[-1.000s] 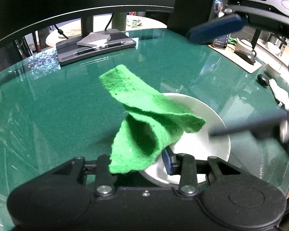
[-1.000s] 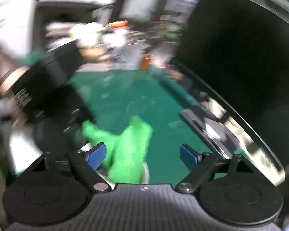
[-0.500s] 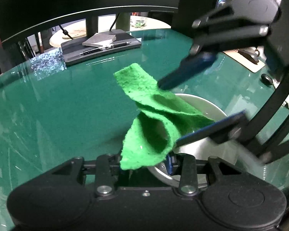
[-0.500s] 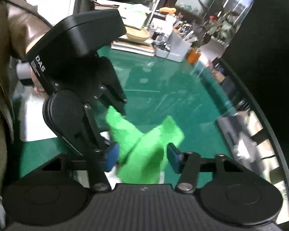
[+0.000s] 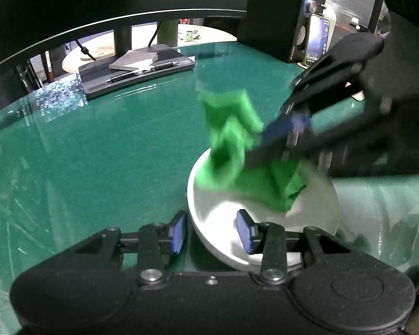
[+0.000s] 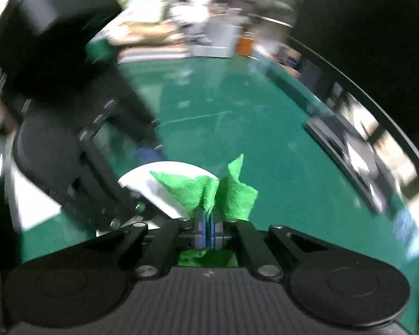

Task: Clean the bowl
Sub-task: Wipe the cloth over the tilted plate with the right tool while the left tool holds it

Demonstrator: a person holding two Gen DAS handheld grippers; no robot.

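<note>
The green scouring cloth (image 5: 237,150) has just changed hands above the white bowl (image 5: 209,209): the right gripper (image 6: 208,226), reaching in from two o'clock in the left wrist view, has snapped its jaws together on the fabric, its blue pads pressed flat with only a thin fold of cloth between them. A second ago those jaws stood wide apart, and the cloth hung pinched in the left gripper (image 5: 211,233). Now the left gripper's jaws are partly open and hold nothing; they straddle the near rim of the bowl at six o'clock without pressing on it, so far as can be seen. The bowl sits on the green glass desk (image 5: 111,145), beneath the crumpled cloth, whose lower folds droop into its hollow. With the cloth secured in the right gripper, wiping the bowl's inside looks to be the next step, and the left gripper appears placed to steady the rim.
</note>
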